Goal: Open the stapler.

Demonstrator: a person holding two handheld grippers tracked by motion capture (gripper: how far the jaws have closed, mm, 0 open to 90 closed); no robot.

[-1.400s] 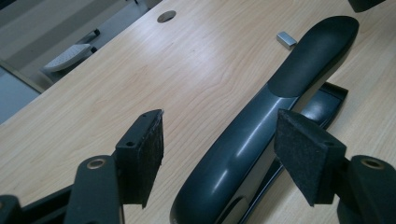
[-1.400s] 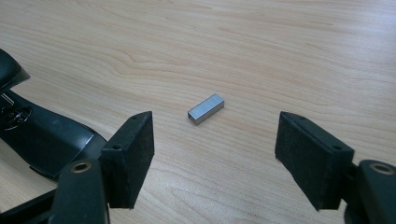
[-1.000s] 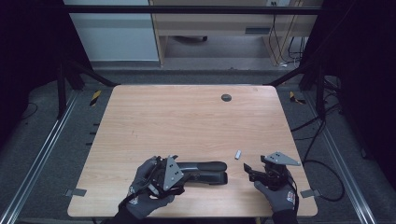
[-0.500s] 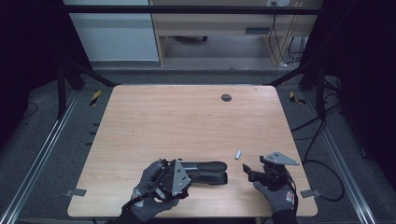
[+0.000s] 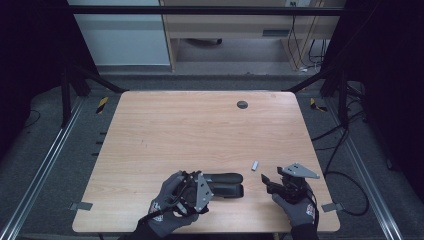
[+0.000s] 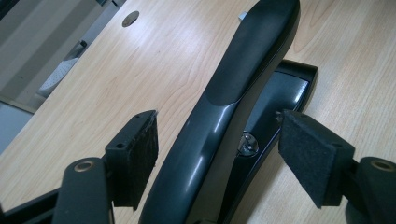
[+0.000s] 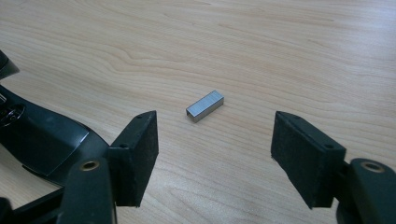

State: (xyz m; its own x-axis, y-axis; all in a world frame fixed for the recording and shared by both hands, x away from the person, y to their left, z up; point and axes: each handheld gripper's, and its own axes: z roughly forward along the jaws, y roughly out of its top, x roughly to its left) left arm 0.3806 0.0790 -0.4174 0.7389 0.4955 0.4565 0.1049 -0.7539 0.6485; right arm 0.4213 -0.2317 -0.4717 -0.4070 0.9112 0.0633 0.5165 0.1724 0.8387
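A black stapler (image 5: 226, 183) lies near the table's front edge, its upper arm (image 6: 243, 70) apart from its base (image 6: 285, 88). My left gripper (image 5: 210, 186) straddles the stapler's rear end; its jaws have just been opening. The pads (image 6: 137, 149) stand clear of the stapler body on both sides, so my left gripper (image 6: 217, 140) is open. A small silver strip of staples (image 7: 204, 106) lies on the wood (image 5: 255, 164) just ahead of my right gripper (image 7: 215, 144). Its jaws have just been closing a little, still wide, nothing between them. It (image 5: 267, 181) hovers right of the stapler (image 7: 42, 140).
The wooden table (image 5: 200, 125) has a round cable hole (image 5: 242, 104) near its far edge. Metal frame rails run along both sides of the table, with cables on the floor at the right. Shelving stands beyond the far edge.
My left gripper has slid right along the stapler and its jaws have widened. The right gripper has stayed where it was.
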